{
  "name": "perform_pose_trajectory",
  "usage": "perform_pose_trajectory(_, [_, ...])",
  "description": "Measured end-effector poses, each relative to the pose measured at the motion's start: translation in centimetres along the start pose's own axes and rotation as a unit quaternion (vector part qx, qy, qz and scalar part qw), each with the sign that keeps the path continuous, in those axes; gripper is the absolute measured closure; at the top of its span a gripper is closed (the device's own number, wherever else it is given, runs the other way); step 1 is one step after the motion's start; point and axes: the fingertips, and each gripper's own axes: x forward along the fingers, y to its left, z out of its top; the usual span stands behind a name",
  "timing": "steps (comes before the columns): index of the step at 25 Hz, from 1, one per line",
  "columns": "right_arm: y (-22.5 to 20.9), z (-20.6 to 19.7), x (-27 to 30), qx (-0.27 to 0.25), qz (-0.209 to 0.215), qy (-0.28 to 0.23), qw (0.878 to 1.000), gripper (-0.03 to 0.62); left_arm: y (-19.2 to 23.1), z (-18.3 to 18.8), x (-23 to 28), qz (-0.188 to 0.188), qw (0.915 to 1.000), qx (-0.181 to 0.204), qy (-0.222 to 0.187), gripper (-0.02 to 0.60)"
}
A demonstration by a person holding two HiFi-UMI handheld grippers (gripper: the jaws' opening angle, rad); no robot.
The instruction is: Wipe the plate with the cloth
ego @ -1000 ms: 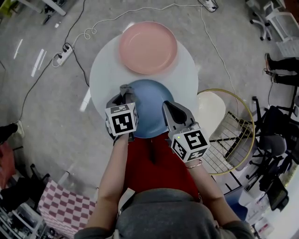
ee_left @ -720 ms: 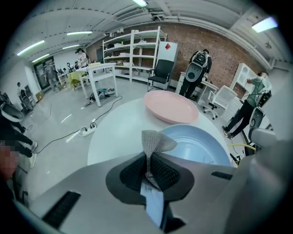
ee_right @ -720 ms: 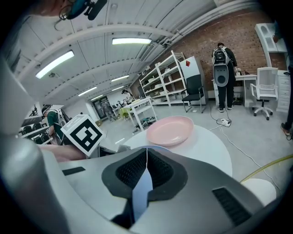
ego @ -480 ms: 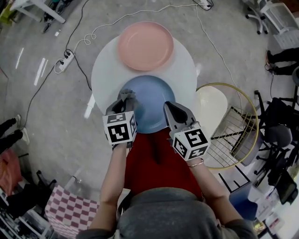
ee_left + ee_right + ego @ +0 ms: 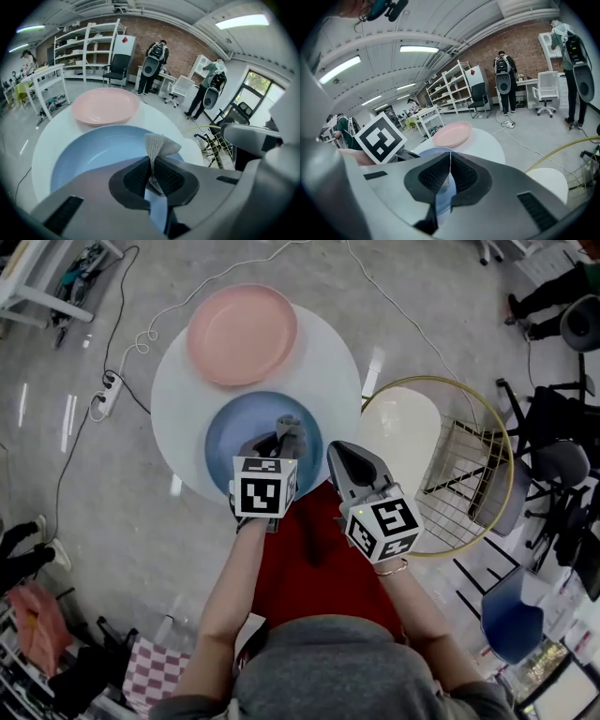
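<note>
While my left tongs (image 5: 152, 171) grip the cloth (image 5: 160, 145), right tongs (image 5: 449, 174) closed empty, I'd press broad circles across the blue plate (image 5: 91, 150).

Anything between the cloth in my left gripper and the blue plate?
Nothing visible. The left gripper holds the cloth right over the blue plate, whose inside is bare. The pink plate sits farther back, and the shut right gripper is off to the side.
</note>
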Motion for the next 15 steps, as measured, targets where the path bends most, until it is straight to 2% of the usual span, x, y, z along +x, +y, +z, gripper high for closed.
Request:
perform_pose_trajectory(7, [-1.9, -0.2, -0.6, 0.022, -0.02, -0.005, 1.0, 0.565, -3.0, -1.0, 3.8, -0.033, 0.9975, 0.037, 0.051, 0.546])
perform_pose_trajectory(11, [-1.6, -0.1, -0.2, 0.022, -0.013, -0.001, 1.0, 0.565, -2.3, -1.4, 4.5, -0.028, 0.9957, 0.048, 0.073, 0.546])
perform_pose_trajectory(15, [-1.3, 0.1, 0.5, 0.013, 0.005, 0.005, 1.0, 0.565, -1.2, -1.4, 4.2, -0.007, 0.9965, 0.043, 0.072, 0.546])
